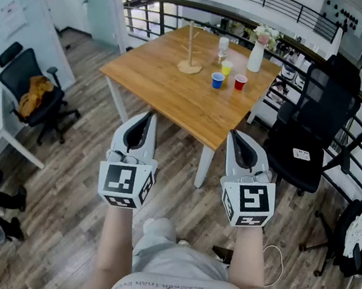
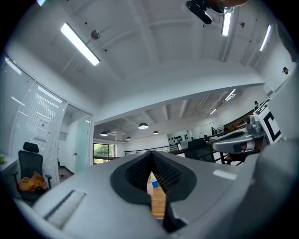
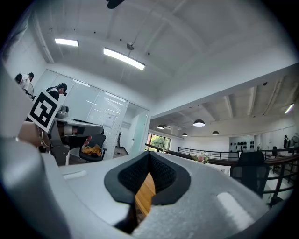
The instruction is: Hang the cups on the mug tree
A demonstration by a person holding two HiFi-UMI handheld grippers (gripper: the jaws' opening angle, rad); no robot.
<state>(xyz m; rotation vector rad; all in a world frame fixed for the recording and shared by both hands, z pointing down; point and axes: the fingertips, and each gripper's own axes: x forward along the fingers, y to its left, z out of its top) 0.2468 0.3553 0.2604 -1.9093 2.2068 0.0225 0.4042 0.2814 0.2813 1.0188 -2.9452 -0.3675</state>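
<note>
Seen from above, a person stands on a wood-plank floor (image 1: 63,177), well short of a wooden tabletop (image 1: 175,93), holding the left tongs (image 1: 147,117) and the right tongs (image 1: 235,137) side by side out in front. Both pairs of tongs are closed tip to tip, with nothing between them.

The task looks not yet begun. The mug tree (image 1: 191,50), a slim wooden post on a round base, stands near the far side of the tabletop with no cup on it. Three small cups stand upright close together just to its right: a yellow cup (image 1: 226,67) farthest back, with a blue cup (image 1: 217,79) and a red cup (image 1: 240,82) in front of it. All three are left to be picked up and hung, and the person would likely need to step up to the tabletop first.

Behind the cups are a clear glass (image 1: 223,46) and a white vase (image 1: 255,56) of flowers. The room is a bright open office, with a dark curved railing (image 1: 271,26) behind the tabletop. A black office chair (image 1: 311,119) stands at right and another chair (image 1: 30,79) at left, with an orange bundle on its seat
</note>
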